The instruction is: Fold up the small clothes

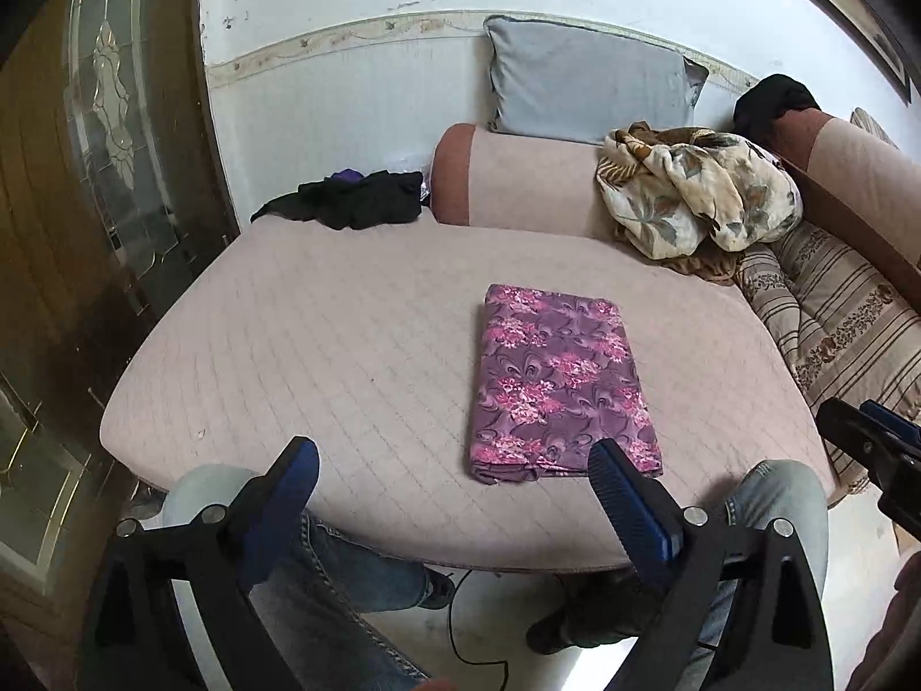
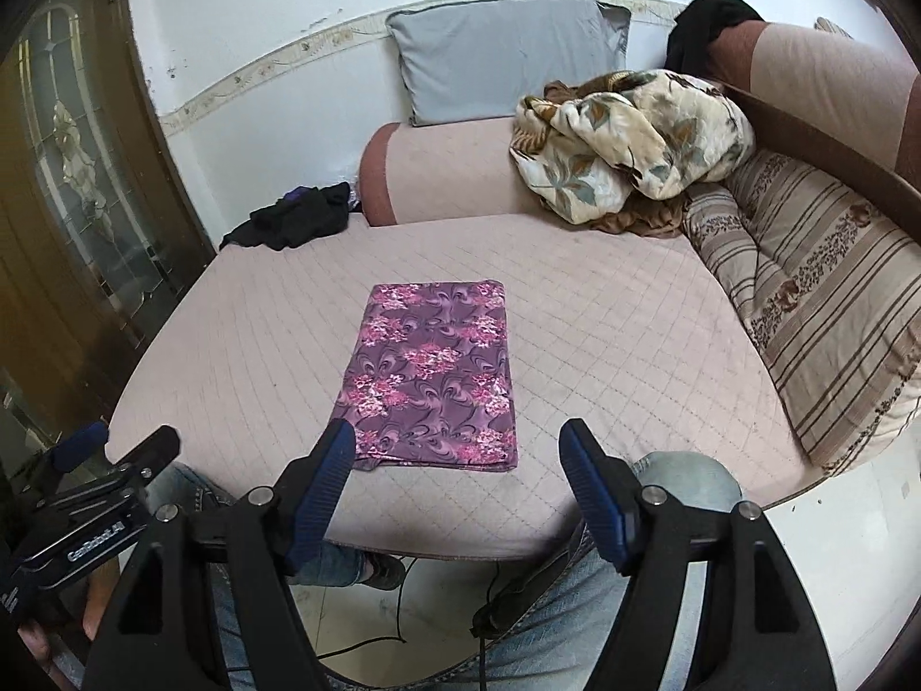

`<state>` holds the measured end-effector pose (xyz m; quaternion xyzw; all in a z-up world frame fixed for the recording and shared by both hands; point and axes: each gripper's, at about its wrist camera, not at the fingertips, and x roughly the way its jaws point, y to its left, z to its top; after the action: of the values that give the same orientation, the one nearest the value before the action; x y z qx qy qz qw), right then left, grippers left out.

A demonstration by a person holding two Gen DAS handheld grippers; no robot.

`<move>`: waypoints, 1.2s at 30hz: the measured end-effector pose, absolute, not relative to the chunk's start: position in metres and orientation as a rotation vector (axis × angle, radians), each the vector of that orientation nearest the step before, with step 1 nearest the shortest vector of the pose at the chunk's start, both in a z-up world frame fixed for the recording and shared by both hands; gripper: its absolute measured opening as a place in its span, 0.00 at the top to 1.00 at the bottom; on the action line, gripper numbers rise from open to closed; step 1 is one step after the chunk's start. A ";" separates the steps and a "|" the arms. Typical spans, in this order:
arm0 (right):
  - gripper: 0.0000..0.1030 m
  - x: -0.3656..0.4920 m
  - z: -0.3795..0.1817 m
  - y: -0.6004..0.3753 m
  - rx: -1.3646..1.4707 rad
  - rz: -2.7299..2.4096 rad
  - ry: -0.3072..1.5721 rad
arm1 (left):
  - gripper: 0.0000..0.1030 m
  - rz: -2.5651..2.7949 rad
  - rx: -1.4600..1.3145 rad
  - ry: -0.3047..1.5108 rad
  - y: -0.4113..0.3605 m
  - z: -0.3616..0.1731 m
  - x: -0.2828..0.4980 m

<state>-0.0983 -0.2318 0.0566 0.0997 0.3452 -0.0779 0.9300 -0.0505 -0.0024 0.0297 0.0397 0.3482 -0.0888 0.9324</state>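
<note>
Both claws, left claw (image 1: 455, 469) and right claw (image 2: 457, 452), hang open and empty near the folded purple cloth (image 1: 558, 380); next, probably fetching the far black garment (image 1: 357, 201).

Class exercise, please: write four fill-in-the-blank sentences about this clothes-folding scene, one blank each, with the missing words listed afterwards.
1. The purple floral cloth lies flat on the sofa seat, already ____.
2. Both the left gripper and the right gripper hold ____.
3. The pillow leaning on the wall is ____ in colour.
4. A heap of ____ clothes sits at the seat's far left corner.

Missing words: folded; nothing; grey; black
</note>
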 end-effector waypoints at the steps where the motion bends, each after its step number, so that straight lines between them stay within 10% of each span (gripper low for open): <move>1: 0.30 -0.100 0.058 -0.230 0.196 -0.160 0.702 | 0.06 -0.174 0.081 0.710 -0.003 0.031 -0.053; 36: 0.29 -0.097 0.061 -0.225 0.160 -0.165 0.710 | 0.05 -0.169 0.110 0.713 -0.001 0.037 -0.050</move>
<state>-0.0970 -0.2254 0.0613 0.0780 0.3467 -0.0807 0.9312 -0.0504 -0.0006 0.0369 0.0538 0.3485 -0.0828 0.9321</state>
